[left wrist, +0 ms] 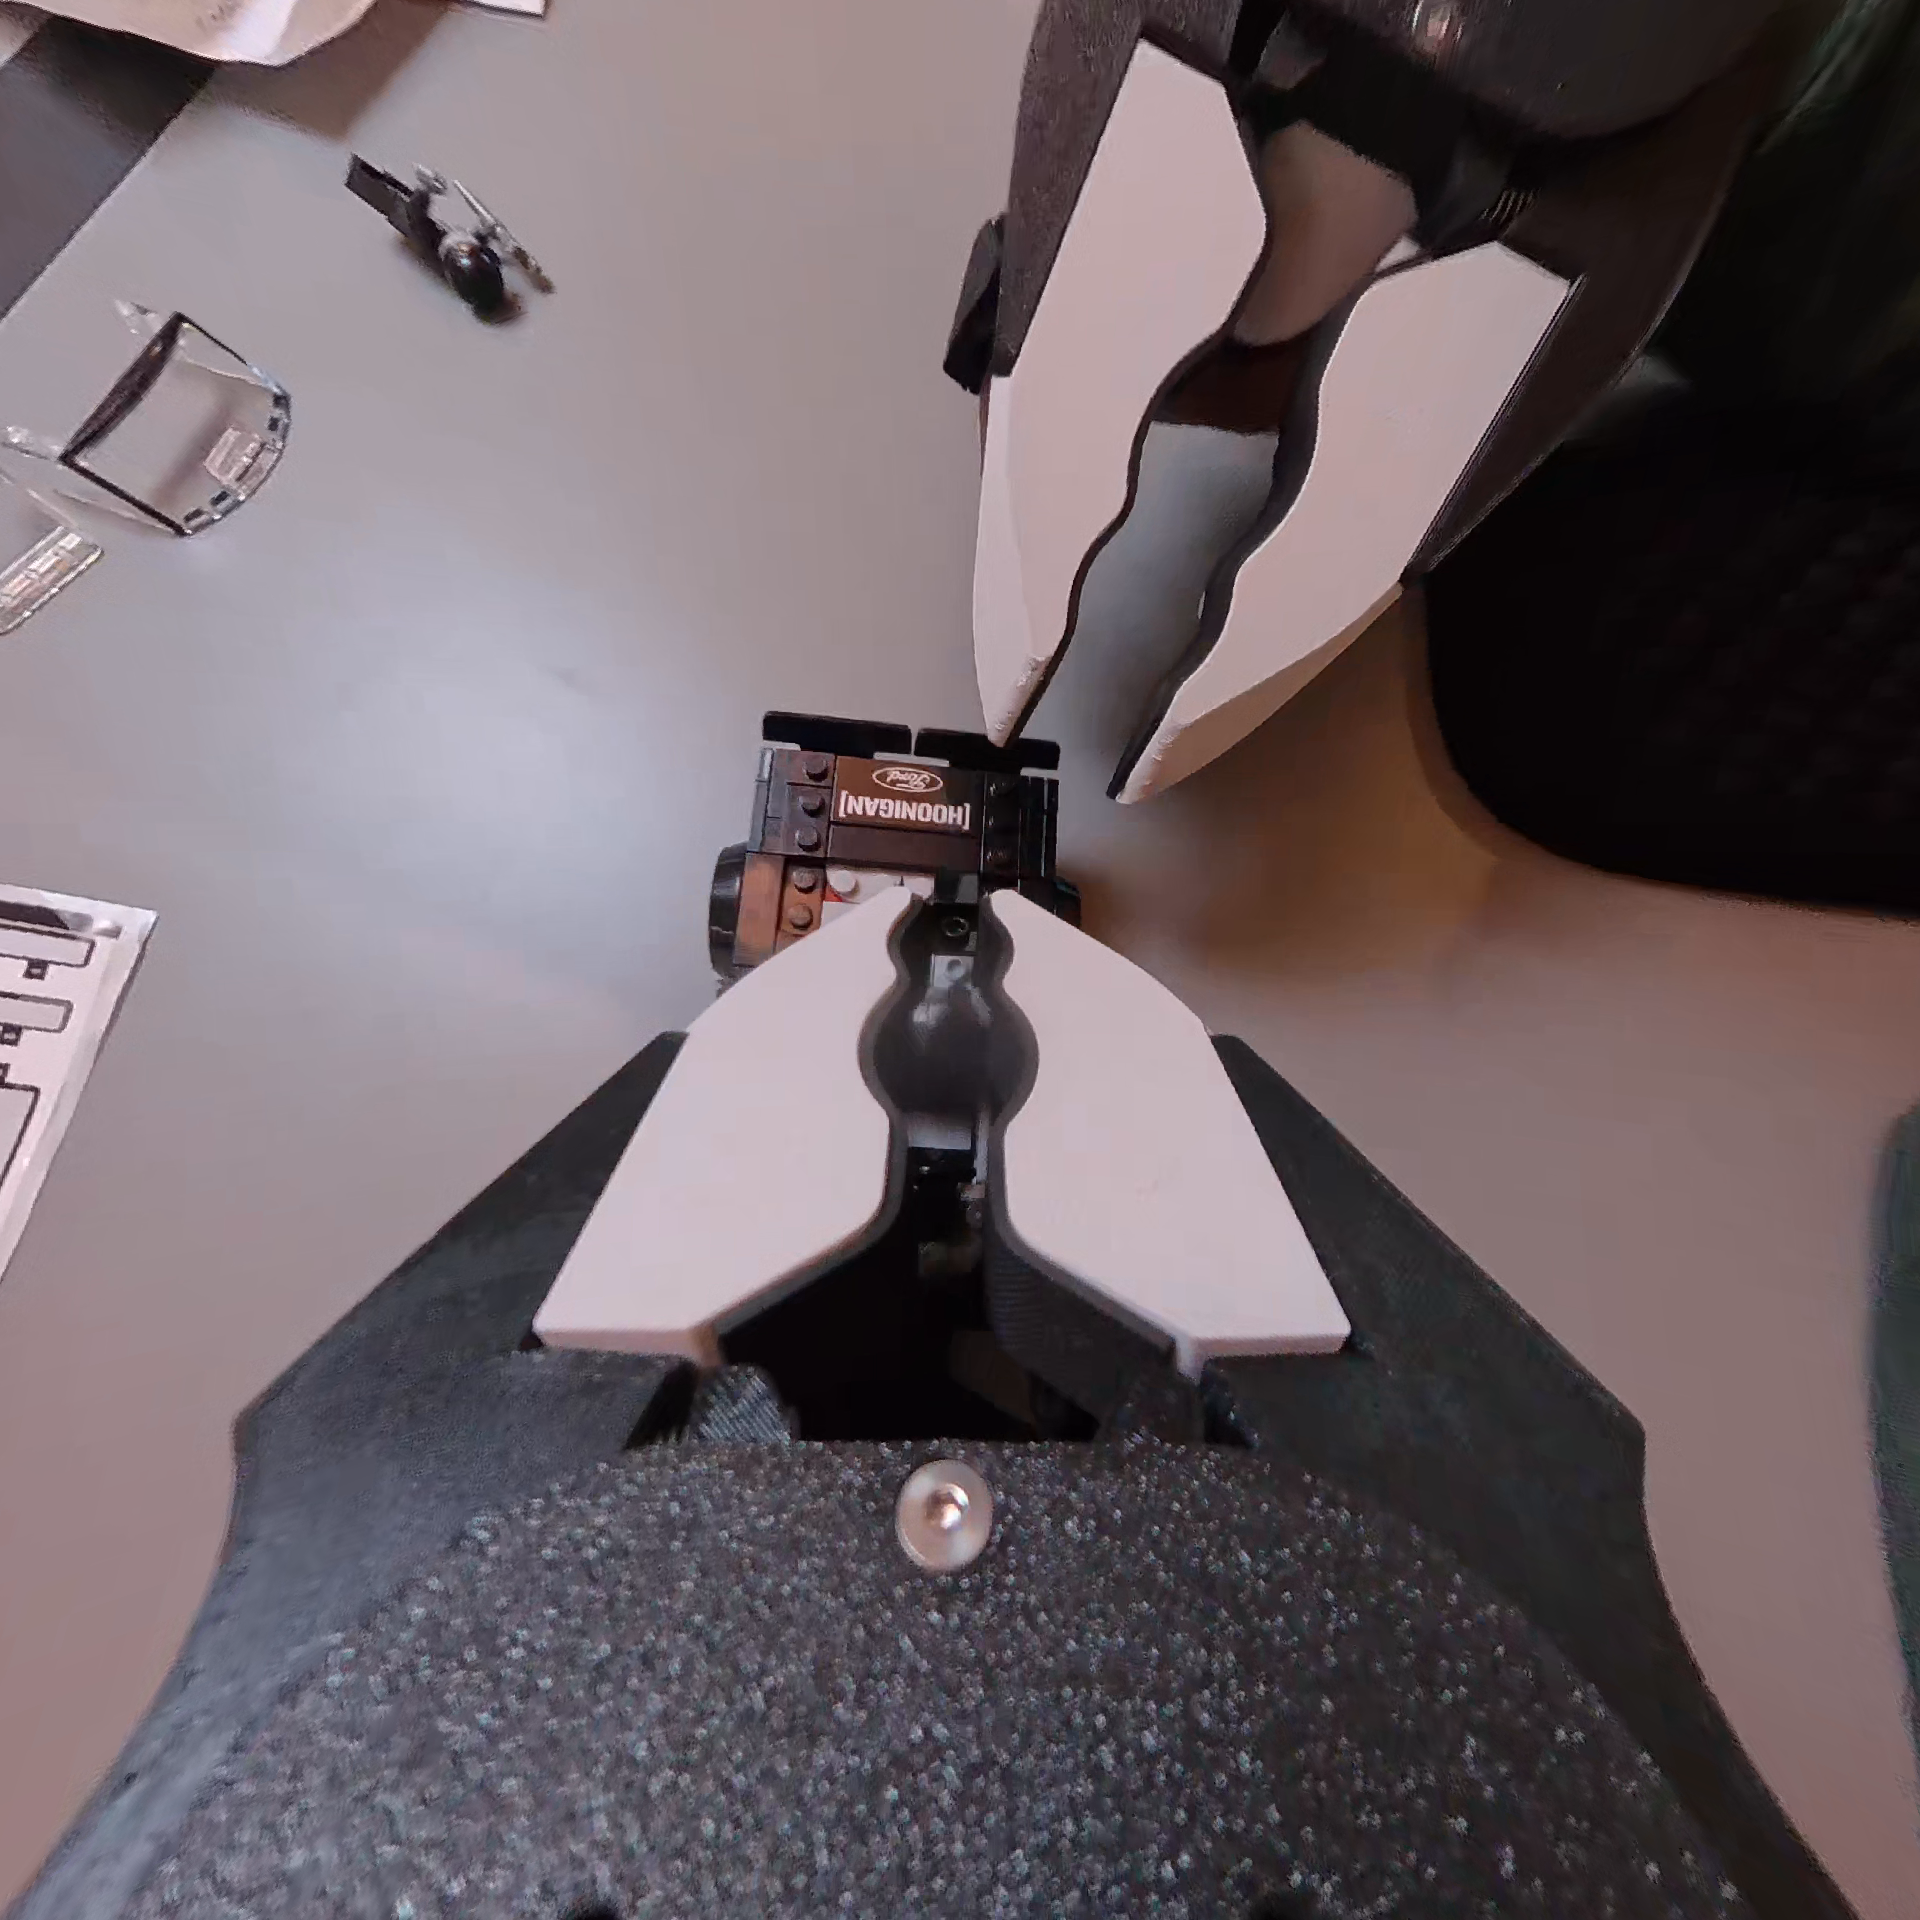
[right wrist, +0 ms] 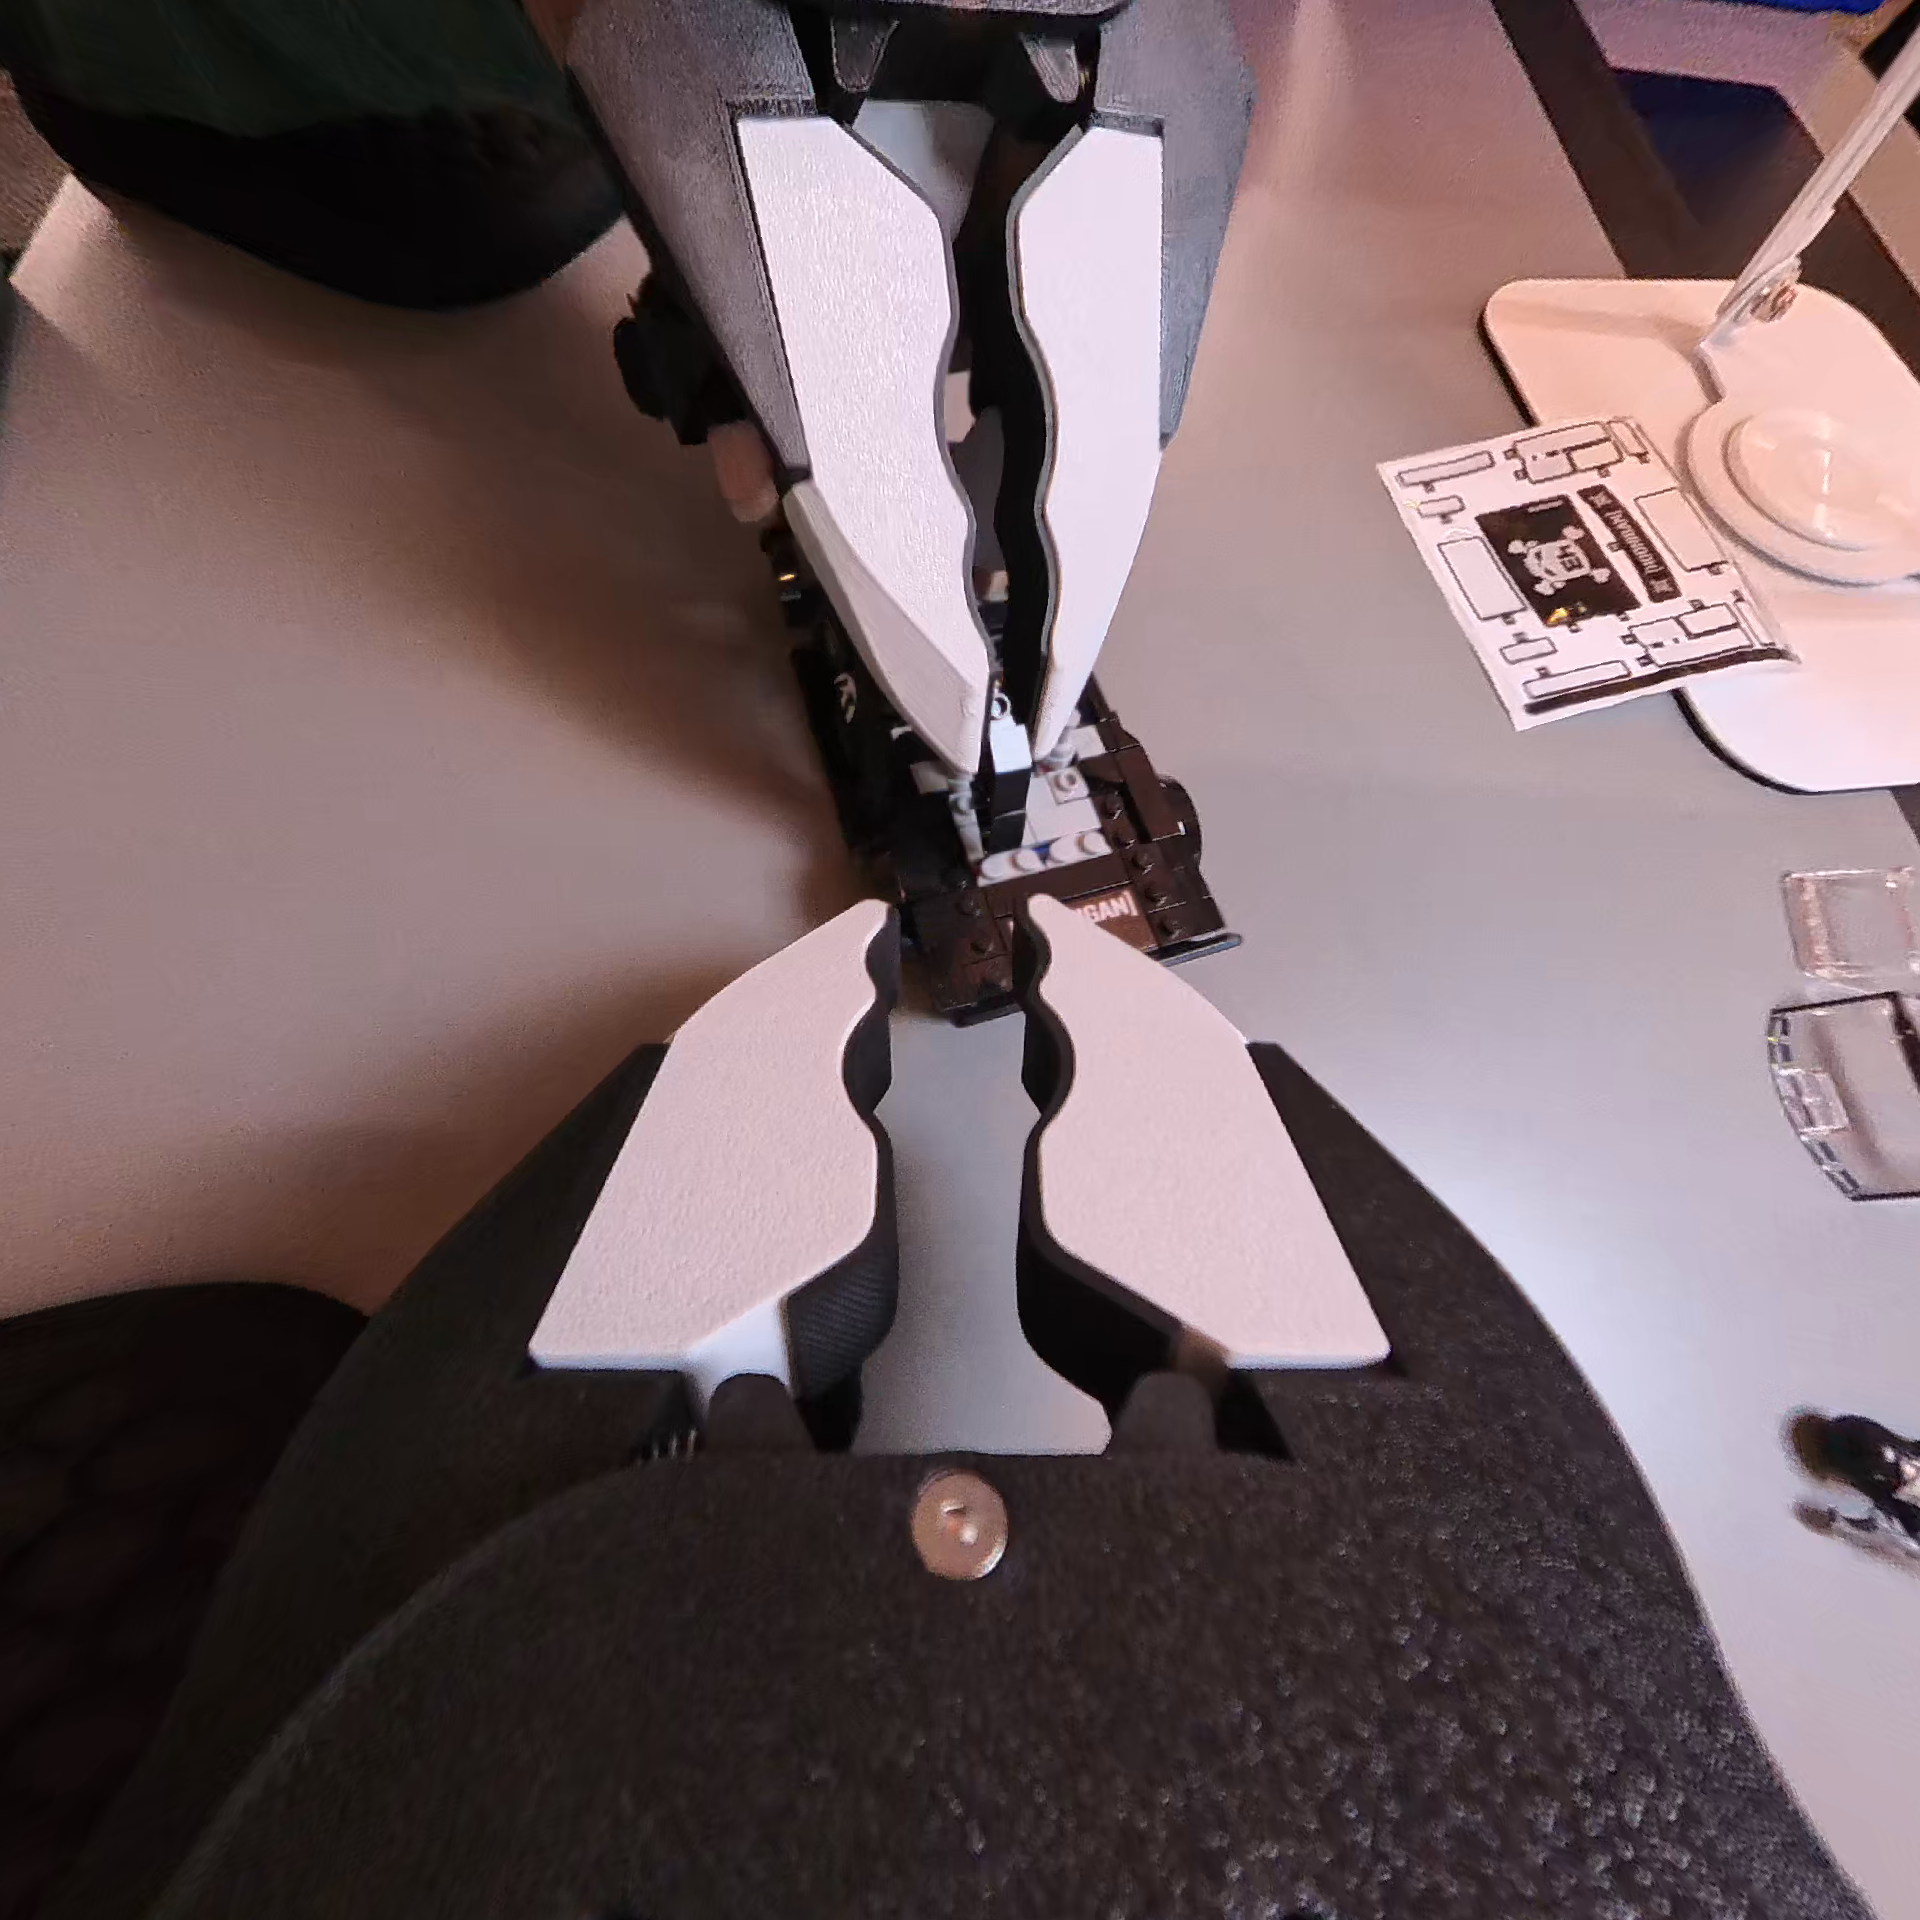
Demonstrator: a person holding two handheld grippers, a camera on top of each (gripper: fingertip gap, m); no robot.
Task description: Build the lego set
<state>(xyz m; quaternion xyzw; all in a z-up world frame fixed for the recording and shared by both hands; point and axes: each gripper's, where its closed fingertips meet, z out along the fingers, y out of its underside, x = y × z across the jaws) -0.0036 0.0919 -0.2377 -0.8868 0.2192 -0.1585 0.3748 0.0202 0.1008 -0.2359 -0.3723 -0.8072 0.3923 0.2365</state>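
1. Left gripper (left wrist: 948, 914): my jaws are nearly closed, the tips pinched on a narrow black-and-white upright part in the middle of the lego car (left wrist: 894, 831). The car lies directly ahead of these tips and in contact with them.

2. Right gripper (right wrist: 961, 914): my jaws stand apart with bare tabletop (right wrist: 312, 727) showing through the gap; they hold nothing. The tips sit at the near, bannered end of the car, one just over its edge; I cannot tell whether it touches.

3. Governing relation: the car's long axis runs straight away from the right gripper toward the left gripper, so the two grippers face each other along it. The left is the nearer one, being already on the model.

4. Judgement: with the left steadying the build, I expect the right to close on or press the near end, and it needs only a short advance.

5. Farther out, to the right of the right gripper: a sticker sheet (right wrist: 1579, 571) resting partly on a white lamp base (right wrist: 1621, 343), clear windscreen pieces (right wrist: 1849, 1101), and a small black-and-white subassembly (right wrist: 1860, 1475), all well apart from the car.
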